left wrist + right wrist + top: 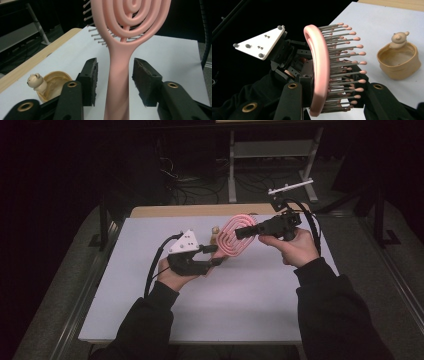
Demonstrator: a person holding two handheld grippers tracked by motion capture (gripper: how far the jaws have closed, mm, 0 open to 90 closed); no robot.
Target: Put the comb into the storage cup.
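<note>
A pink hairbrush (234,240) with a spiral head hangs above the white table (225,300) between both hands. In the left gripper view its handle (119,75) stands upright between the jaws of my left gripper (215,256), and a gap shows on each side, so the pads do not touch it. My right gripper (246,231) comes in from the right and is shut on the brush's head (319,67), one jaw on the pink back and the other on the pin side. The left gripper's white three-cornered plate (259,43) lies behind the head.
A small tan cup with a bear figure on its rim (215,235) (48,85) (398,61) stands on the table just behind the brush. The table's wooden far edge (190,210) and a metal stand (270,150) lie beyond.
</note>
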